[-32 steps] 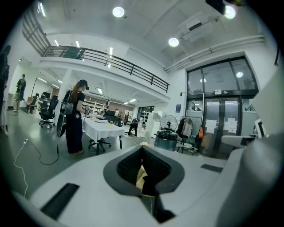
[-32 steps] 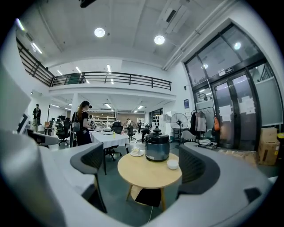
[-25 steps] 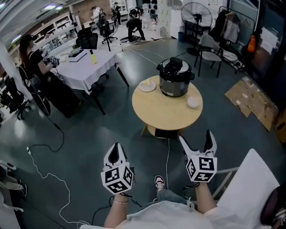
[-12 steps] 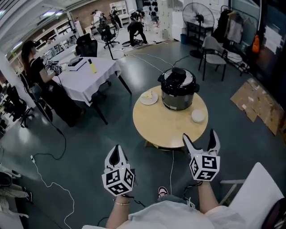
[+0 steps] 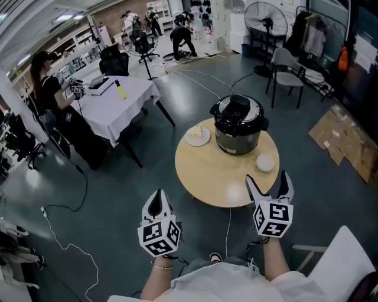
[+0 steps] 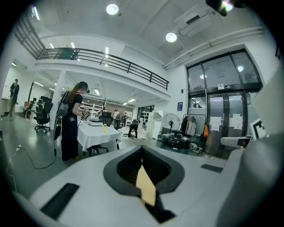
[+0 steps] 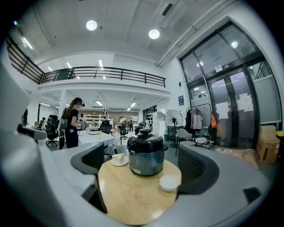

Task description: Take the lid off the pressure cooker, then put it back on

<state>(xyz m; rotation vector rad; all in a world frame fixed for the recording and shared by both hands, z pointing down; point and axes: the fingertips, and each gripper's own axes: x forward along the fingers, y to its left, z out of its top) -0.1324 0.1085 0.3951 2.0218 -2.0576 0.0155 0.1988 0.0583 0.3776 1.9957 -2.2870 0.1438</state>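
Pressure cooker (image 5: 238, 125): steel body, black lid (image 5: 237, 111) seated on top with its knob upward, upright on the far half of a round wooden table (image 5: 204, 174). Just left of the cooker, a small white plate (image 5: 197, 136) with a pale piece of food. On the right and nearer, close to the table's edge, a small white bowl (image 5: 265, 163), apart from the cooker. Left gripper (image 5: 156, 197): held low over the dark floor, short of the table and well apart from the cooker, jaws pressed together with nothing but a yellowish tab at the seam of the black pads. Right gripper (image 5: 267, 178): held at the near right edge of the table, jaws spread wide and holding nothing; cooker, plate and bowl framed between them in the right gripper view, none of them touched. Marker cube on each gripper, facing up toward the head camera. Surroundings: a table under a white cloth (image 5: 118, 100) to the left with a person (image 5: 44, 79) beside it, a standing fan (image 5: 266, 16) and a grey chair (image 5: 287, 63) beyond the cooker, flattened cardboard (image 5: 342, 141) on the floor at right, a loose white cable (image 5: 59, 230) across the floor at left.
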